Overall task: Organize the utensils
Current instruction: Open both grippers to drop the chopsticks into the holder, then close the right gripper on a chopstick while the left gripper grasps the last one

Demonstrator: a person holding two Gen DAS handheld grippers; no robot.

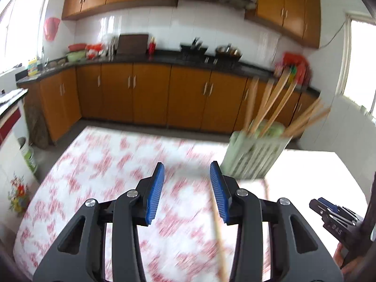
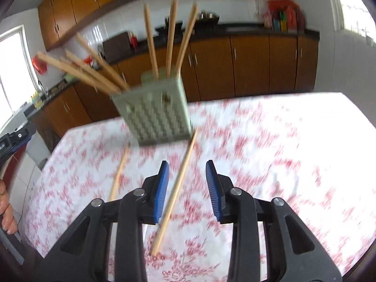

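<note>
A pale green slotted utensil holder stands on the table with several wooden chopsticks sticking out of it; the left wrist view shows the holder at the right. Two loose chopsticks lie on the cloth. One chopstick runs between the fingers of my right gripper, which is open, its pads not pressing on it. The other chopstick lies further left. My left gripper is open above the cloth, with a chopstick lying under its right finger.
The table carries a white cloth with red flowers. Orange kitchen cabinets and a dark counter with pots run behind it. A hand shows at the left edge. The right gripper appears at the lower right of the left wrist view.
</note>
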